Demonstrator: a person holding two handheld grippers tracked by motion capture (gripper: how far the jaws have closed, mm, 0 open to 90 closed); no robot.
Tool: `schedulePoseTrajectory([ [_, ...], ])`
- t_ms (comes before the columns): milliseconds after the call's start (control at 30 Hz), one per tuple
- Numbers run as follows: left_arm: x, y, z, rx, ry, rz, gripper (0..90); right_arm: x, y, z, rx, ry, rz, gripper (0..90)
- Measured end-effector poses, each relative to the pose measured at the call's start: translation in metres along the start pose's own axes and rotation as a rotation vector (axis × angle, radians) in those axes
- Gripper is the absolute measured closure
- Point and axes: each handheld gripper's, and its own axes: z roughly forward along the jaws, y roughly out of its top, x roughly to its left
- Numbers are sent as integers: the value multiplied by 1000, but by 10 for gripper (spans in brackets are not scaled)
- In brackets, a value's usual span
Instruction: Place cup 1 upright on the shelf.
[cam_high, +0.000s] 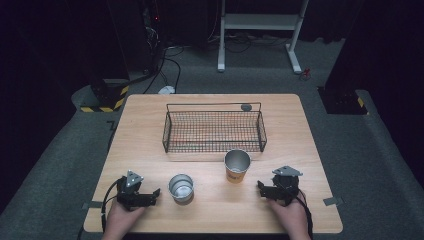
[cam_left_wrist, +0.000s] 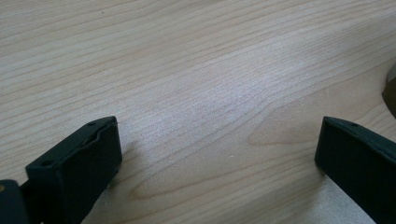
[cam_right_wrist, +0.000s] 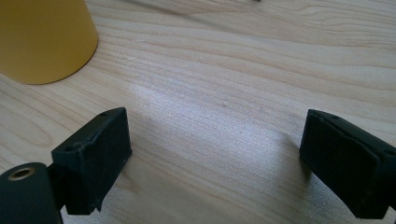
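On the near half of the wooden surface (cam_high: 150, 130) we rest both tools low, each beside a cup; the left tool (cam_high: 156, 192) stands spread with nothing between its jaws, pointing toward the short steel cup (cam_high: 181, 187) just beside it; the right tool (cam_high: 260, 186) is likewise spread and empty, facing the taller yellow cup (cam_high: 237, 166) near it. We judge the step in hand to be the approach for a grasp, perhaps to carry the cups to the wire basket (cam_high: 214, 131) behind them; to do it well, we should bring each tool level to its cup, straddle the wall squarely and close gently, since thin upright cups tip easily. Both cups stand upright and open-mouthed; the steel one is shiny and squat; the yellow one has a silvery inside and, seen from the right gripper view (cam_right_wrist: 44, 39), a smooth matte wall.
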Motion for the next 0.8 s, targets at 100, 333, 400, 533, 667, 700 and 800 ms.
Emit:
schedulePoseTrajectory([
  [100,0,0,0,1,-4,-5,9,0,0,0,0,0,-1,83],
  [333,-1,-1,0,-9,-1,-14,12,0,0,0,0,0,0,83],
  [400,-1,-1,0,-10,-2,-14,14,0,0,0,1,0,-1,83],
  [533,0,-2,-1,-10,1,-14,22,0,0,0,0,0,0,83],
  [667,0,-2,-1,-10,3,-13,28,0,0,0,0,0,-1,83],
  [700,0,-2,-2,-9,5,-14,29,0,0,0,0,0,0,83],
  [800,0,-1,-2,-3,4,-12,33,0,0,0,0,0,0,83],
])
